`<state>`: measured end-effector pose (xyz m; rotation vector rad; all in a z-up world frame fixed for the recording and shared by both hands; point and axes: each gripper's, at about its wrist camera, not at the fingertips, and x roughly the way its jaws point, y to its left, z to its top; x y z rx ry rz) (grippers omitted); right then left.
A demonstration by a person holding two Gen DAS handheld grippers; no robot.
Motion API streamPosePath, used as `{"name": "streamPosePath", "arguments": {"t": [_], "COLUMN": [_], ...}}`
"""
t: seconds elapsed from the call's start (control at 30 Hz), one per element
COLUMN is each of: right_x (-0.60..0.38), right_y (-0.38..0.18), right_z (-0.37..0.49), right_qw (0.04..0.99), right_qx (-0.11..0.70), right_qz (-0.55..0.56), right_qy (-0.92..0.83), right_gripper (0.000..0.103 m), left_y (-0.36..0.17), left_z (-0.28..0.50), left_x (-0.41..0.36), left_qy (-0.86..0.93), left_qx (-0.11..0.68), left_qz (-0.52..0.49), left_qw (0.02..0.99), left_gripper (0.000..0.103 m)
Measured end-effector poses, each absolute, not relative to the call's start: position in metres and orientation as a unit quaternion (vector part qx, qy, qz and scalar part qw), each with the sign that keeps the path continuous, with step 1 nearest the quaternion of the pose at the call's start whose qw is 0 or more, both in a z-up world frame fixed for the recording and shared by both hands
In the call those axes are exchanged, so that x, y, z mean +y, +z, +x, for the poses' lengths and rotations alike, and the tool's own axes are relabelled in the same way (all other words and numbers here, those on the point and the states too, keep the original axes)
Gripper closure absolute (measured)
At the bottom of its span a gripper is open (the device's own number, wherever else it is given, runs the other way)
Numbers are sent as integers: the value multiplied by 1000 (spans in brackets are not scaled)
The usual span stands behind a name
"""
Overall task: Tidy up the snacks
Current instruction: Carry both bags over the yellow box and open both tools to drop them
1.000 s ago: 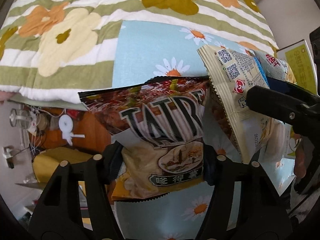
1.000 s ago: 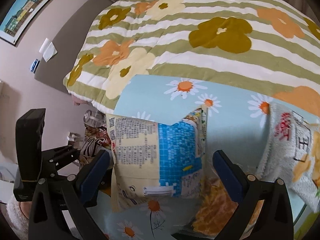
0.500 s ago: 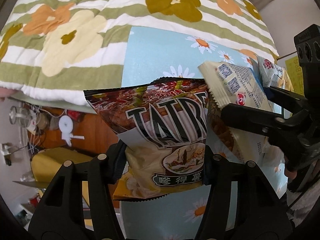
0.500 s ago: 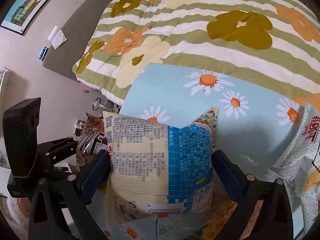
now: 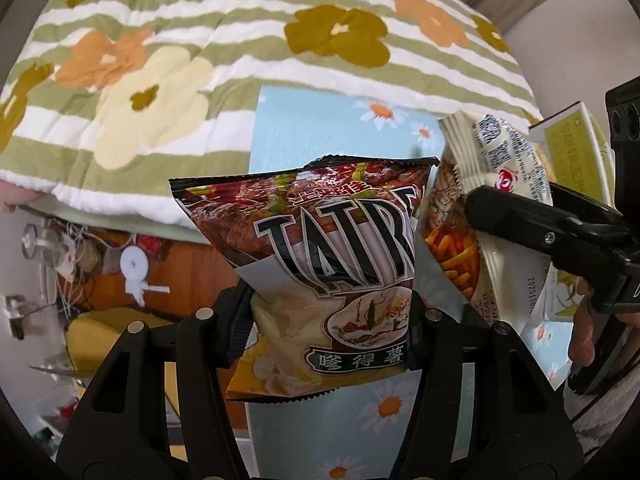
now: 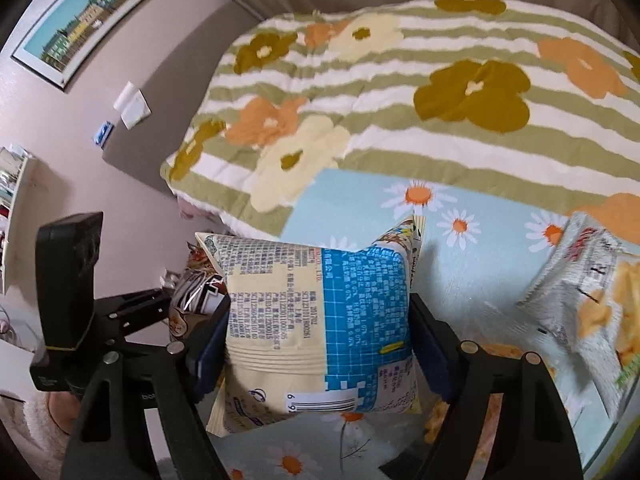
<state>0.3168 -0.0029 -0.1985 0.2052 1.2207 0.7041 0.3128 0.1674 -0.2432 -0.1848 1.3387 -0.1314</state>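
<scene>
My left gripper (image 5: 330, 312) is shut on a brown chip bag (image 5: 320, 264) with large black letters, held upright above the daisy-print blue cloth (image 5: 304, 136). My right gripper (image 6: 318, 332) is shut on a cream and blue snack bag (image 6: 316, 312), back side facing me. The two bags hang side by side: the cream bag (image 5: 500, 176) and the right gripper show at the right of the left wrist view, the brown bag (image 6: 196, 292) and the left gripper at the left of the right wrist view.
A white chip bag (image 6: 592, 304) lies on the blue cloth (image 6: 400, 200) at the right. A yellow-green box (image 5: 576, 148) stands behind it. The striped flower quilt (image 6: 400, 92) covers the bed beyond. Clutter and cables (image 5: 80, 256) sit on the floor left of the bed.
Both grippers have lifted their bags a little and the views have tilted back toward the quilt. The cream bag has stayed close beside the brown one. Both grips are unchanged.
</scene>
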Motion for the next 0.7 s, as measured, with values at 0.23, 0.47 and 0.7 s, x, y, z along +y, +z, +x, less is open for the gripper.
{"name": "streamPosePath", "arguments": {"t": [0.23,0.47,0.7], "right_x": [-33,-88,-173], "right_y": [-144,-91,-51], "right_z": [303,284,260], "right_qw": [804,841,872], "right_qx": [505,457,412], "right_qz": [124,151,171], "right_qy": [289,246,200], "right_gripper": [26,26,26], "left_y": [-203,-157,-108], "left_z": [310,318,327], "left_x": [155,121,59], "left_qy": [-94,-131,-165], "left_qx": [580,542,500], "left_qz": [-80,-60,-47], "left_qw": [805,828,849], "left_gripper": [50,50,50]}}
